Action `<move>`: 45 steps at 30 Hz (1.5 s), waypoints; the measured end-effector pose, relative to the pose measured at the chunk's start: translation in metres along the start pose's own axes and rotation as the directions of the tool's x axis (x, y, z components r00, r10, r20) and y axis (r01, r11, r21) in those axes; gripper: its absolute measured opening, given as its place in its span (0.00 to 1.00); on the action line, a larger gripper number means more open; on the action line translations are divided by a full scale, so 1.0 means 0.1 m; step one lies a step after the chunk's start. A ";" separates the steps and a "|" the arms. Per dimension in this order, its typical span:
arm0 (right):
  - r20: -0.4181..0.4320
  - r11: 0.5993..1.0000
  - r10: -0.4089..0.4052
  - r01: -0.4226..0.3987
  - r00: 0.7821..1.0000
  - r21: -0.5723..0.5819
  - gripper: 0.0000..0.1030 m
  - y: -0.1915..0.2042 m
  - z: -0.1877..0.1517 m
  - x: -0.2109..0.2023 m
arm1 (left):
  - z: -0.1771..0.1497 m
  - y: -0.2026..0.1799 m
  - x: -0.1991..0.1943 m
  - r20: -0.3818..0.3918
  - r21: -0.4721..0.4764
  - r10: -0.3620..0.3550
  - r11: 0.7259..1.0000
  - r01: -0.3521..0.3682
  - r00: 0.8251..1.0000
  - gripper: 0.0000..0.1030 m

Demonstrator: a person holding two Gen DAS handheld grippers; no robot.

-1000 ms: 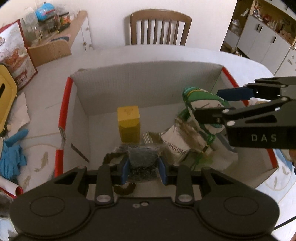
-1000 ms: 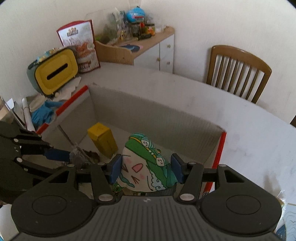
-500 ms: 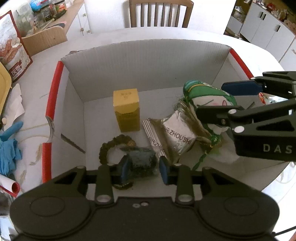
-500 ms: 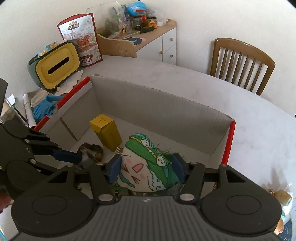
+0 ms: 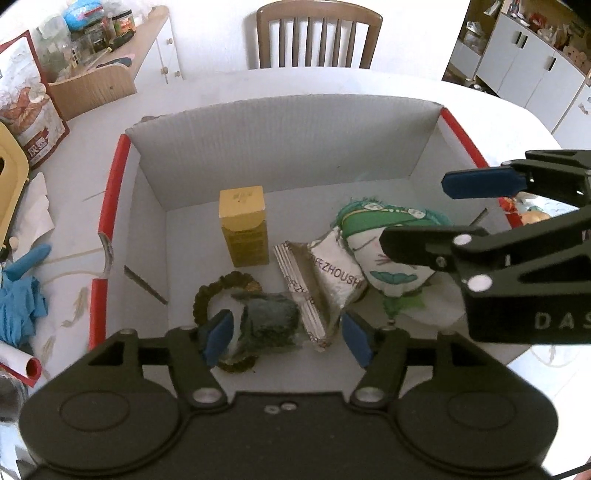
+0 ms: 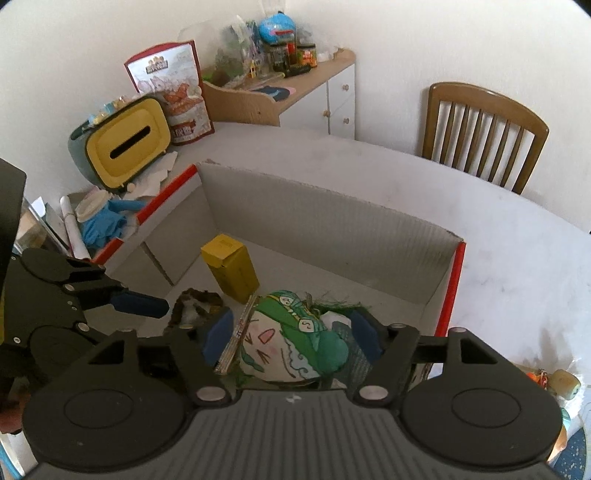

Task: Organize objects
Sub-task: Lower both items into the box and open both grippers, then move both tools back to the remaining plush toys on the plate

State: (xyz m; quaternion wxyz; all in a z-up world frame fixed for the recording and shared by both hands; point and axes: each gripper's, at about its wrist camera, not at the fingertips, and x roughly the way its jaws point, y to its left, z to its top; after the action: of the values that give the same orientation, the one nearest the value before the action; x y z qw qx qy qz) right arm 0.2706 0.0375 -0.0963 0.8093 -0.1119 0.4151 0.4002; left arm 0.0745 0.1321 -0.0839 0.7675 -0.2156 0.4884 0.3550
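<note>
A white cardboard box (image 5: 114, 192) with red edges holds a yellow carton (image 5: 243, 229), a silver snack packet (image 5: 332, 273), a green and white cartoon pouch (image 5: 384, 229), a dark grey-green packet (image 5: 269, 317) and a brown bead ring (image 5: 221, 284). My left gripper (image 5: 287, 341) is open just above the dark packet, which lies on the box floor over the bead ring. Above the cartoon pouch (image 6: 288, 339) my right gripper (image 6: 291, 339) hangs open, and the pouch rests in the box. In the left wrist view, the right gripper (image 5: 415, 211) reaches in from the right.
On the white table left of the box are a blue glove (image 5: 18, 306), paper rolls, a yellow tissue holder (image 6: 125, 144) and a snack bag (image 6: 173, 92). A wooden chair (image 5: 314, 33) stands behind the table. Small items (image 6: 557, 384) lie right of the box.
Both grippers have opened. The dark packet left my left fingers and now lies on the box floor; the cartoon pouch dropped from my right fingers into the box.
</note>
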 end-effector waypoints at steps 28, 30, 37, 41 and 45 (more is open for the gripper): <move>0.184 0.995 0.067 -0.080 0.981 0.065 0.84 -0.20 -0.24 -1.12 | -0.10 -0.45 -0.76 0.217 0.020 0.012 1.000 -0.017 0.976 0.87; 0.193 0.994 0.067 -0.083 0.979 0.072 0.84 -0.26 -0.27 -1.21 | -0.10 -0.53 -0.79 0.226 0.020 0.008 1.000 -0.013 0.974 0.88; 0.222 0.994 0.059 -0.078 0.973 0.074 0.87 -0.51 -0.44 -1.52 | -0.11 -0.77 -0.90 0.258 0.021 -0.010 1.000 0.005 0.966 0.95; 0.233 0.993 0.047 -0.071 0.971 0.096 0.87 -0.70 -0.54 -1.66 | -0.10 -0.92 -0.93 0.276 0.026 -0.026 0.999 0.020 0.961 0.98; 0.247 0.990 0.034 -0.066 0.968 0.121 0.87 -0.90 -0.65 -1.78 | -0.10 -1.11 -0.96 0.305 0.038 -0.043 0.999 0.033 0.951 0.99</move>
State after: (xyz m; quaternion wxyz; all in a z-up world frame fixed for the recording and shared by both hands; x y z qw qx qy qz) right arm 0.2402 -0.1533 -0.0151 0.8495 0.0009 0.3398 0.4037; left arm 0.1267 0.0208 -0.0033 0.8438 -0.1553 0.3652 0.3612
